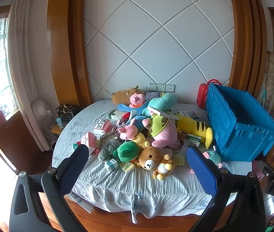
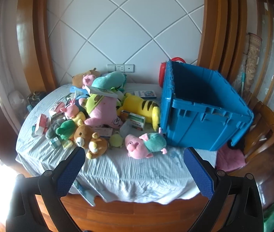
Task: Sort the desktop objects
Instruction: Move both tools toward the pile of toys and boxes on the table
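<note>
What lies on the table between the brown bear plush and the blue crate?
In the right wrist view, a pink pig plush in a teal top lies between the brown bear plush and the blue crate, with a small pale-yellow toy beside the bear.

Left claw (image 1: 137, 162) spread wide; right claw (image 2: 134, 164) likewise.

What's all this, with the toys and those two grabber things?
Someone is about to sort a heap of plush toys and small boxes on a table. The left gripper and right gripper both hover at the near edge, jaws open, holding nothing. A pink pig lies nearest the right one, and a brown bear nearest the left. The blue crate looks empty.
</note>
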{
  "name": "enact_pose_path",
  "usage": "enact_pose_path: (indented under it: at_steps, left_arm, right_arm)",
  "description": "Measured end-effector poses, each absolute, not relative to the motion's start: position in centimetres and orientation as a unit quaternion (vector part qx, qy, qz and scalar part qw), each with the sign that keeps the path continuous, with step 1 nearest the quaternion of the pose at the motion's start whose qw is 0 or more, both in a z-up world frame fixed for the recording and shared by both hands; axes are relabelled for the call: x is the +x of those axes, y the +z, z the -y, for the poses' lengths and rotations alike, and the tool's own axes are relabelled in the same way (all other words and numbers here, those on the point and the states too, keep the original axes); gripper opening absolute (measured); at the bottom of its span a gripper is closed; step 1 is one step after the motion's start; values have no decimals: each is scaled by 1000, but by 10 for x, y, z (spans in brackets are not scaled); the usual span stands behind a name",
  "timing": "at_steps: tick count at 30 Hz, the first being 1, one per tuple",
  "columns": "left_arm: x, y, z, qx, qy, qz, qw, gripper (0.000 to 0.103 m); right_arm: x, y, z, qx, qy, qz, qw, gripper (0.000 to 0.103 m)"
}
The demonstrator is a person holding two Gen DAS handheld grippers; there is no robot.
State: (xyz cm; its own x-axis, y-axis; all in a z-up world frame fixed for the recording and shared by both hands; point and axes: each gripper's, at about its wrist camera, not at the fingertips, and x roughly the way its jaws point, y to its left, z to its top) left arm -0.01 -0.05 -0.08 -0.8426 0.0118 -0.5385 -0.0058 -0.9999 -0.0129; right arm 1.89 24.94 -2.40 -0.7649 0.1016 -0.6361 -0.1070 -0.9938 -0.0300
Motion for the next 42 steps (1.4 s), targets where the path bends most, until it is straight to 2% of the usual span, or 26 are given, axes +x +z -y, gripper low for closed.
enact_pose_path:
  at_steps: [6, 42]
  left_arm:
    - [-5, -1, -7, -282, 959, -18, -2, 103]
    - [1, -8, 2, -287, 958, -6, 1, 103]
  right_arm:
    - [17, -25, -249, -339, 939, -1, 55, 103]
    - [12, -25, -243, -342, 939, -2, 37, 103]
